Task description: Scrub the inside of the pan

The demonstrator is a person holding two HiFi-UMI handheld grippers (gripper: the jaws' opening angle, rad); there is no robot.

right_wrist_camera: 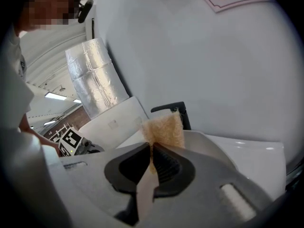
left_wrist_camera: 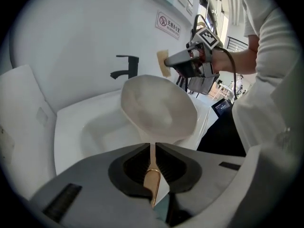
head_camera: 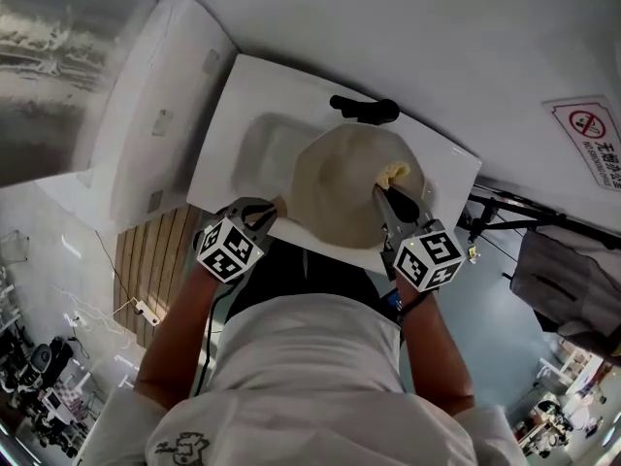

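A cream pan (head_camera: 340,187) hangs tilted over the white sink (head_camera: 254,153). My left gripper (head_camera: 269,212) is shut on its thin handle (left_wrist_camera: 152,163), which runs between the jaws; the bowl (left_wrist_camera: 159,110) faces away from that camera. My right gripper (head_camera: 388,198) is shut on a yellow scrub pad (head_camera: 394,174) at the pan's far right rim. In the right gripper view the pad (right_wrist_camera: 164,129) sticks up from the jaws (right_wrist_camera: 152,150), with the pan's rim just behind it. From the left gripper view, the right gripper (left_wrist_camera: 172,61) and the pad (left_wrist_camera: 162,63) are above the pan.
A black faucet (head_camera: 365,110) stands at the back of the sink. A white slanted panel (head_camera: 160,115) and a silver duct (head_camera: 49,56) lie to the left. A no-smoking sign (head_camera: 590,129) hangs on the wall at right. The person's body fills the near side.
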